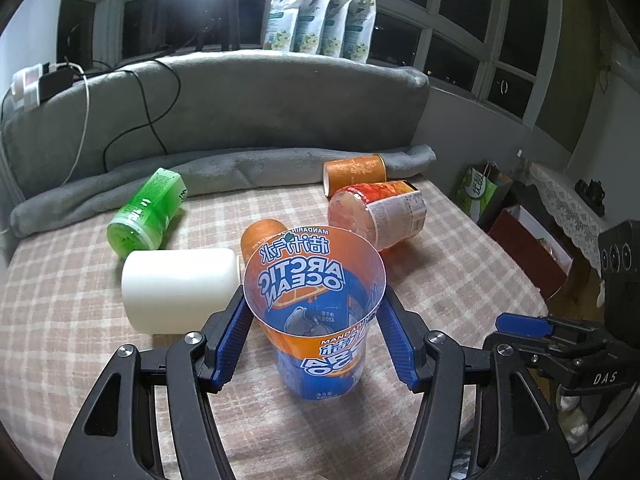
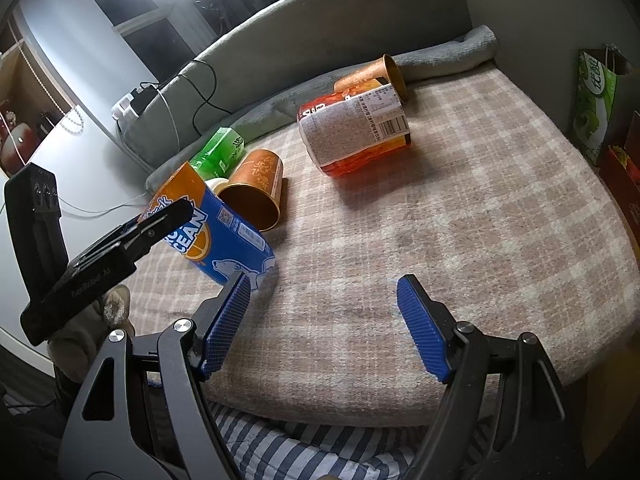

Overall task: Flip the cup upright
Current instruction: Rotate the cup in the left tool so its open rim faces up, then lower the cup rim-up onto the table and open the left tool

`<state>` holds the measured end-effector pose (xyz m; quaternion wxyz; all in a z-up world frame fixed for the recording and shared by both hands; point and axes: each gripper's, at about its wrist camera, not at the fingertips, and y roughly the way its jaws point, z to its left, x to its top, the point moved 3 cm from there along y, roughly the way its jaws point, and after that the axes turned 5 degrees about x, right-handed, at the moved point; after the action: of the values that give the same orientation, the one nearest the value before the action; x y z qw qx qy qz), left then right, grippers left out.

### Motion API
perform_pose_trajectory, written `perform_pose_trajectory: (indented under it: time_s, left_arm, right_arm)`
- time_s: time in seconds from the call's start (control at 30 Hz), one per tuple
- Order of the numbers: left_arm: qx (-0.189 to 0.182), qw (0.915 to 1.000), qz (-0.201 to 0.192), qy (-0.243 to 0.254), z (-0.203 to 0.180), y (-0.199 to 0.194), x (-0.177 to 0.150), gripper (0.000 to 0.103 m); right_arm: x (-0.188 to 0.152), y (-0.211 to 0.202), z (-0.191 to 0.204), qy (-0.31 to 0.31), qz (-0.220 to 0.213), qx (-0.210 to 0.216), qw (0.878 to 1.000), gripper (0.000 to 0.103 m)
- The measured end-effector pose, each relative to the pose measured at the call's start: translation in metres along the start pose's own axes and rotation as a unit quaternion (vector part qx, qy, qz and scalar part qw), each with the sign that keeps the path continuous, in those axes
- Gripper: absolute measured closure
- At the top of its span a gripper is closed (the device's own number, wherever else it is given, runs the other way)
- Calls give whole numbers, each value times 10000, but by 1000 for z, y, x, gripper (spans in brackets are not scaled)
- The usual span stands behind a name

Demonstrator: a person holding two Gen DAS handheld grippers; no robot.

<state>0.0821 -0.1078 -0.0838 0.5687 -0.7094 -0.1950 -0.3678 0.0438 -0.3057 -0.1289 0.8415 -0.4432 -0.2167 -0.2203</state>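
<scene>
An orange-and-blue "Arctic Ocean" plastic cup stands mouth-up and tilted on a beige checked blanket, its base on the fabric, with the blue ribbed pads of the left gripper pressed against its rim on both sides. The right gripper hovers just beside the cup's base over bare blanket, its jaws spread wide and holding nothing. Behind the cup lie a white cylinder, a green bottle, a red-orange labelled jar and two orange paper cups, one near the Arctic Ocean cup and one by the rolled grey blanket, all on their sides. Four printed pouches line the sill beyond the grey headboard.
</scene>
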Motion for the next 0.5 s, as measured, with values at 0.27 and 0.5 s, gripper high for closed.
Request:
perform_pose_trajectory:
  time_s: [0.27, 0.5]
  left_arm:
    - [66, 9996, -114, 231, -13, -3, -5, 41]
    - [8, 9996, -67, 265, -17, -4, -8, 39]
  right_arm:
    - [1, -4, -2, 1, -48, -18, 10000, 24]
    - [1, -5, -1, -4, -89, -38, 10000, 24]
